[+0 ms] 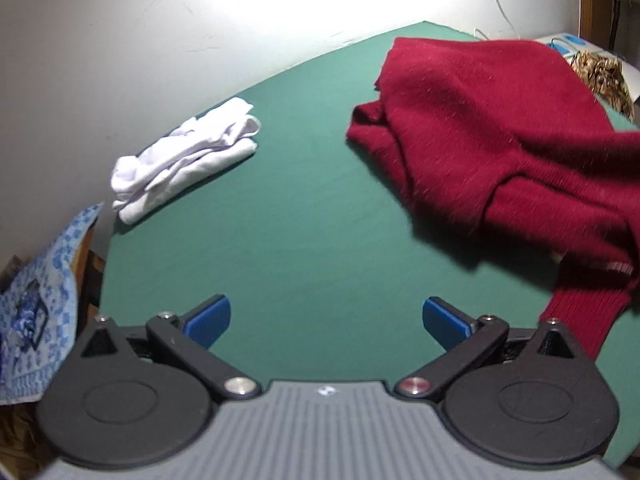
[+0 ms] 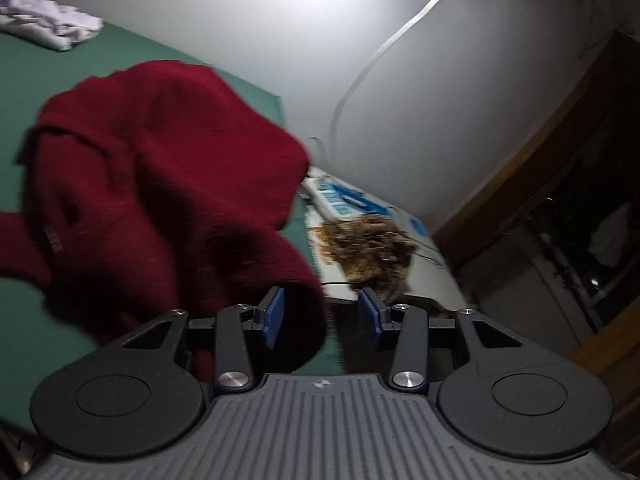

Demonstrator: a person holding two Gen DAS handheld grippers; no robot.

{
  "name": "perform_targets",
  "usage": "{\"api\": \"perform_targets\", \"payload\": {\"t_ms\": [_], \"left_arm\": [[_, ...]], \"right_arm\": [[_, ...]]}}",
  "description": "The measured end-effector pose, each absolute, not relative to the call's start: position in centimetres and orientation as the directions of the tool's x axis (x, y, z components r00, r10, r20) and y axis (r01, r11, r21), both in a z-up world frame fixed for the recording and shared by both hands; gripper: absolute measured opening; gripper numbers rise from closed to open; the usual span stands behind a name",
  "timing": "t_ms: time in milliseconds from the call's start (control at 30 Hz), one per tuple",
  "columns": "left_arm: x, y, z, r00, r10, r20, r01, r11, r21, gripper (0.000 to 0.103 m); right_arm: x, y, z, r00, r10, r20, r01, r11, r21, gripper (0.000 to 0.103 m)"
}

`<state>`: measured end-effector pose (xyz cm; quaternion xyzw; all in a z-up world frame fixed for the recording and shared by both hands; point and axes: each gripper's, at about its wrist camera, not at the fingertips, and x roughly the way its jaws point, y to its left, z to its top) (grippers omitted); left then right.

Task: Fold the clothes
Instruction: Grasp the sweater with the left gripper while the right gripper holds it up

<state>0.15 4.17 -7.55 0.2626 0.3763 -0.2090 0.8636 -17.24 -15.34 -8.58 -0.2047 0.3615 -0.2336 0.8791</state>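
Two garments are laid on the green table (image 1: pixel 304 216): a crumpled red sweater (image 1: pixel 500 140) at the right side, with one ribbed cuff hung over the near edge, and a bundled white garment (image 1: pixel 184 160) at the far left, well apart from it. The left gripper (image 1: pixel 326 318) is held above bare green surface with its blue pads (image 1: pixel 210 318) spread wide and nothing between them. The right gripper (image 2: pixel 322 318) is likewise released (a dark fold of the sweater is seen beside its left pad, contact cannot be judged through the blur). A brown patterned item (image 2: pixel 368 246) is seen beyond the table's right edge
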Motion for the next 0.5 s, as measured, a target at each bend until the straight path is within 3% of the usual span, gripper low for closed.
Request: {"api": "perform_targets", "payload": {"t_ms": [67,100,200,300,333,400,433,500], "left_arm": [[0.2,5.1,-7.6,0.637,-0.146,-0.757,0.545,0.779,0.308,0.102],[0.1,5.5,-7.6,0.64,-0.137,-0.756,0.537,0.784,0.312,0.102],[-0.1,6.6,-7.5,0.658,-0.115,-0.744,0.507,0.799,0.324,0.102],[-0.5,7.2,-7.2,0.682,-0.102,-0.724,0.478,0.812,0.336,0.102],[-0.7,7.3,-7.1,0.69,-0.1,-0.717,0.471,0.814,0.34,0.102],[-0.8,7.3,-7.0,0.706,-0.092,-0.702,0.456,0.818,0.351,0.102],[-0.9,7.2,-7.0,0.712,-0.086,-0.696,0.448,0.82,0.357,0.102],[-0.7,7.0,-7.2,0.713,-0.07,-0.698,0.436,0.824,0.362,0.102]], "right_arm": [[-16.9,-12.9,-9.4,0.679,-0.46,-0.573,0.122,0.84,-0.529,0.064],[-16.6,-11.7,-9.9,0.697,-0.409,-0.589,0.05,0.847,-0.53,0.067],[-14.3,-10.4,-10.9,0.709,-0.37,-0.6,0.009,0.856,-0.517,0.067],[-12.5,-11.8,-12.8,0.662,-0.32,-0.678,0.001,0.904,-0.426,0.066],[-11.9,-12.7,-13.2,0.65,-0.293,-0.701,0.005,0.924,-0.382,0.059],[-11.0,-15.1,-12.4,0.668,-0.234,-0.707,0.054,0.962,-0.267,0.021],[-10.8,-16.8,-11.0,0.7,-0.209,-0.683,0.102,0.976,-0.195,0.007],[-10.4,-20.0,-8.3,0.761,-0.169,-0.626,0.185,0.982,-0.04,0.007]]}}
